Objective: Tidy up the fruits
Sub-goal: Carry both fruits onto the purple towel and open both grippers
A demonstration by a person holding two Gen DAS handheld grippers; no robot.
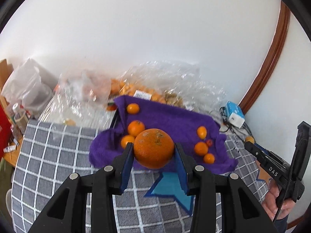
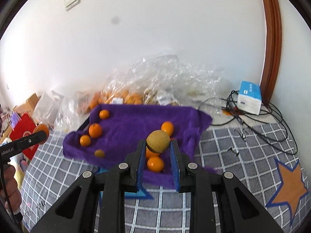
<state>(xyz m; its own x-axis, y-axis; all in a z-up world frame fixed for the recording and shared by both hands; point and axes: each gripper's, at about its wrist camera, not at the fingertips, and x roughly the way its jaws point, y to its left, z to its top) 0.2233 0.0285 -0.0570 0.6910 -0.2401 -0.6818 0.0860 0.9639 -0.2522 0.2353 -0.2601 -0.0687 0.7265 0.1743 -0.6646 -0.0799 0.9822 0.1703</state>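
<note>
Grippers both clenched | L gripper (image 1: 153, 149) held big orange (image 1: 154, 148) above purple cloth (image 1: 175, 120) | R gripper (image 2: 157, 145) held yellowish fruit (image 2: 157, 142) above same cloth w/ small oranges (image 2: 95, 130).

Two wrist fisheyes, both facing the wall.
Each looks down along its fingers, close above the purple fleece cloth (image 1: 171, 120) (image 2: 136, 124), which both views share.

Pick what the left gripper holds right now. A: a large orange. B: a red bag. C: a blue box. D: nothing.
A: in the left wrist view, the left gripper has its jaws closed on both sides of a large orange, held above the purple cloth.
</note>
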